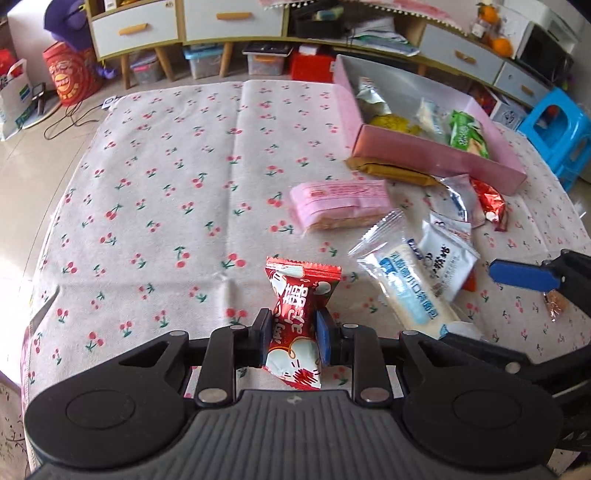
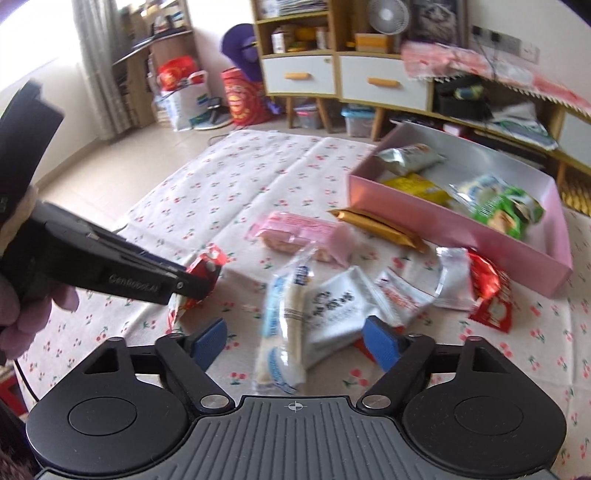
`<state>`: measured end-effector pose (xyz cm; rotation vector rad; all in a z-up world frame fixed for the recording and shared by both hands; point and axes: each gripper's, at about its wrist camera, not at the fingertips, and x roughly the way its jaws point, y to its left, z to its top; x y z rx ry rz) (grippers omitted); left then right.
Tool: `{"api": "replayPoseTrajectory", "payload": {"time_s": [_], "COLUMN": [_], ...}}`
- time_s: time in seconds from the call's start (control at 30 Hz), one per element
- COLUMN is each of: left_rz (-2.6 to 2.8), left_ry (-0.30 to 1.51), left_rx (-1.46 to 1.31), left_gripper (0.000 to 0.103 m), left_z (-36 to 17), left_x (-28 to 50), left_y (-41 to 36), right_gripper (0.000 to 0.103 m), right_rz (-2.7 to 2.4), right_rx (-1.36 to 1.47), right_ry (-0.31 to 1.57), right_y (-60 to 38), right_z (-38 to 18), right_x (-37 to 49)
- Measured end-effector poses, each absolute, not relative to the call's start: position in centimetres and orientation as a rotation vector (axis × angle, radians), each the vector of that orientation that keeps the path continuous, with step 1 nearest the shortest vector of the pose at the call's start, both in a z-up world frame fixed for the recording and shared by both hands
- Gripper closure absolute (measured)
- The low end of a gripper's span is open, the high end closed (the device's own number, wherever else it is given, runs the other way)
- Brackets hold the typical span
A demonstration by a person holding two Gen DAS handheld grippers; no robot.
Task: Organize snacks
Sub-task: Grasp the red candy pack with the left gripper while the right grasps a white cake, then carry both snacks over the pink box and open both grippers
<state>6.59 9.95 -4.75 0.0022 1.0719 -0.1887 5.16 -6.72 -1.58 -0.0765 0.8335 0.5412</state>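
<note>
— grippers, what do they do now?
— left gripper (image 1: 291, 341) is clamped on the red candy packet (image 1: 295, 325), lifted for the pink box (image 1: 436, 157), i think. right gripper (image 2: 295, 341) is wide apart over the white stick snack (image 2: 282, 325).
— and around?
— cherry-print cloth (image 1: 166, 192), with cabinets (image 2: 347, 77) behind.

Home living room, drawer cabinet (image 2: 347, 79), fan (image 2: 388, 15) (shelved), curtain (image 2: 98, 62)

A cherry-print cloth (image 1: 166, 177) covers the table; beyond stand a white-drawered cabinet (image 2: 347, 79) and blue stool (image 1: 561, 129).
</note>
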Motion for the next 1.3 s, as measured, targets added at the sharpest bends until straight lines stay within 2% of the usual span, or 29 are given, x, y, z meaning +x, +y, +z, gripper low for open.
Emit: {"api": "replayPoseTrajectory", "payload": {"time_s": [0.1,0.17,0.23,0.43,0.5,0.63,0.83,1.0,1.3], "left_rz": [-0.190,-0.198,-0.200,-0.210,-0.211,-0.212,-0.212,-0.213,-0.212], "left_ry": [1.083,1.093,1.103,1.109,1.108,1.107,1.108,1.100,1.103], "left_rx": [-0.014,-0.028,-0.041,-0.054,-0.047,-0.036,-0.042,-0.057,-0.117], "left_gripper": [0.079,0.077,0.073,0.072,0.072,0.072,0.073,0.079,0.081], "left_z": [-4.9,-5.0,-5.1,-5.1,-5.1,-5.1,-5.1,-4.9,-4.7], "left_x": [6.7,6.7,6.6,6.7,6.7,6.6,6.6,6.5,6.8], "left_y": [10.2,10.4,10.5,10.7,10.6,10.5,10.6,10.6,10.7], "right_gripper": [0.039,0.043,0.045,0.052,0.063,0.078,0.081,0.087,0.090], "right_rz": [0.556,0.565,0.562,0.541,0.524,0.525,0.556,0.560,0.554], "right_rx": [-0.105,-0.117,-0.136,-0.191,-0.204,-0.206,-0.156,-0.064,0.085], "right_ry": [0.849,0.864,0.871,0.860,0.852,0.851,0.900,0.941,0.997], "right_y": [-5.8,-5.2,-4.7,-4.0,-3.8,-3.9,-4.1,-4.9,-6.6], "right_z": [-2.0,-2.3,-2.7,-3.2,-3.2,-3.2,-3.0,-2.6,-1.9], "right_x": [5.2,5.2,5.2,4.9,4.8,4.7,5.0,5.5,6.3]}}
